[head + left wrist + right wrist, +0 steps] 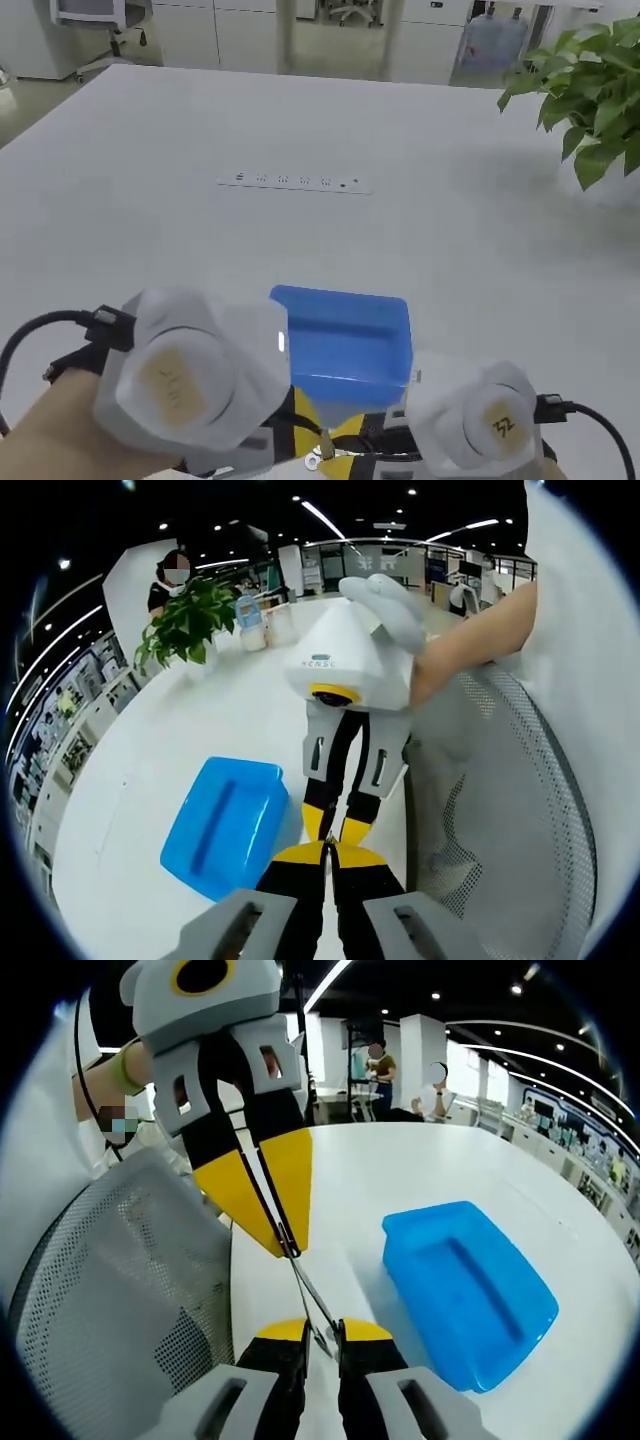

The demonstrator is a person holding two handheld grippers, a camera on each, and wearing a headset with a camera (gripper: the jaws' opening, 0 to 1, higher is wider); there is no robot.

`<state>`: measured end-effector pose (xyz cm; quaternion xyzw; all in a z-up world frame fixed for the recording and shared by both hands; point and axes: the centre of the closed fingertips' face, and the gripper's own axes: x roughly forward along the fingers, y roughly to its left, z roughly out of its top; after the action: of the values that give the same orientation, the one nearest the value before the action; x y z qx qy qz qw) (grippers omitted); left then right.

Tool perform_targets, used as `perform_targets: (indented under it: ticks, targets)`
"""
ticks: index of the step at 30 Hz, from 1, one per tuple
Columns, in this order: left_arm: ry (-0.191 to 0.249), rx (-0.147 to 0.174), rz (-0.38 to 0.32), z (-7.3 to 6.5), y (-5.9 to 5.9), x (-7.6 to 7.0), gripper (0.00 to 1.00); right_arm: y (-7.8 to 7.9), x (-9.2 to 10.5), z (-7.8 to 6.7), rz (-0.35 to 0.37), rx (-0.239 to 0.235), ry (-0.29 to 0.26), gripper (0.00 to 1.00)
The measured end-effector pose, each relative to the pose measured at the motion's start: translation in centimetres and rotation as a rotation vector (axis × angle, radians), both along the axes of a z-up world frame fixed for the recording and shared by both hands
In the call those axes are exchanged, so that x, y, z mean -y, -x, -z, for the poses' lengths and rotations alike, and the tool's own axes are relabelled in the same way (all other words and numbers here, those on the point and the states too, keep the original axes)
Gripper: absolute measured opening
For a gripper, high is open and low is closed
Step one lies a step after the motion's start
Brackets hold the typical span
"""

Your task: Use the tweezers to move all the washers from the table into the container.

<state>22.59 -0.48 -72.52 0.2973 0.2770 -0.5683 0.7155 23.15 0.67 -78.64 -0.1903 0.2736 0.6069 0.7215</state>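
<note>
The tweezers' (310, 1295) tip is lost between the right hand-held gripper's (322, 1338) jaws, too small to read.

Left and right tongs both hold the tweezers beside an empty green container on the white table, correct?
No: the container is blue, not green, as the right gripper view shows. The rest holds: left tongs and right tongs both hold the tweezers beside it, empty, on the white table.

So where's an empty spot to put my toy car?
Plenty of bare table lies between the blue container and the power strip, and farther back beyond the strip. It's crowded at the near edge, where the left claw and right claw meet on the tweezers by the container.
</note>
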Motion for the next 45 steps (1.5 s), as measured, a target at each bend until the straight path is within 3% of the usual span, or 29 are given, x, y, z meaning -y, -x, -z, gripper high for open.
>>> perform_targets:
  ticks: [3,7,9,13,15,19,21,24,27,32,36,37,39,41,43,45]
  targets:
    - [-0.001,-0.008,0.016,0.0,-0.1,0.2,0.0,0.0,0.0,-0.2,-0.001,-0.003,0.004,0.08]
    - [-0.043,-0.002,0.066,0.1,-0.2,0.4,0.0,0.1,-0.7,-1.3,-0.023,0.012,-0.03,0.08]
    - [-0.053,0.001,0.088,0.1,-0.1,0.4,0.0,0.0,-0.6,-1.0,-0.037,0.035,-0.005,0.05]
    - [-0.058,0.01,0.106,0.1,-0.2,0.4,0.0,-0.1,-0.6,-1.1,-0.032,0.026,-0.008,0.05]
    - [-0.061,0.012,0.109,0.1,-0.2,0.4,0.0,0.0,-0.5,-1.1,-0.034,0.043,0.005,0.04]
    - [-0.068,0.003,0.111,0.3,-0.3,0.4,0.0,-0.1,-0.4,-1.0,-0.022,0.031,-0.01,0.04]
    - [-0.069,0.01,0.111,0.2,-0.5,0.4,0.0,-0.4,-0.4,-1.1,-0.001,0.015,-0.028,0.05]
    - [-0.075,0.022,0.118,0.0,-0.7,0.5,0.0,-0.7,-0.3,-1.4,0.003,0.037,-0.024,0.05]
    - [-0.088,0.005,0.12,0.5,-0.7,0.5,0.0,-0.5,-0.3,-0.7,0.004,-0.006,-0.02,0.05]
    - [-0.103,0.009,0.125,0.5,-0.6,0.5,0.0,-0.4,-0.4,-0.7,-0.007,0.018,-0.008,0.04]
    - [-0.059,-0.016,0.073,0.3,-1.0,0.7,0.0,-0.5,-0.2,-0.7,-0.006,0.012,-0.001,0.03]
    - [-0.029,-0.044,0.007,0.2,-1.2,0.6,0.0,-0.7,-0.1,-0.7,0.002,0.009,0.003,0.03]
    - [-0.01,-0.071,-0.032,0.3,-1.2,0.3,0.0,-1.0,0.2,-0.8,0.034,0.0,0.002,0.02]
    - [0.029,-0.065,-0.093,0.2,-1.6,-0.2,0.02,-1.3,0.5,-0.8,0.091,-0.057,-0.028,0.02]
    - [0.106,-0.1,-0.169,-0.2,-1.5,-0.6,0.04,-1.7,0.9,-0.8,0.151,-0.099,-0.058,0.02]
    - [0.206,-0.113,-0.256,-0.9,-1.6,-1.1,0.1,-2.1,1.3,-1.1,0.212,-0.149,-0.102,0.02]
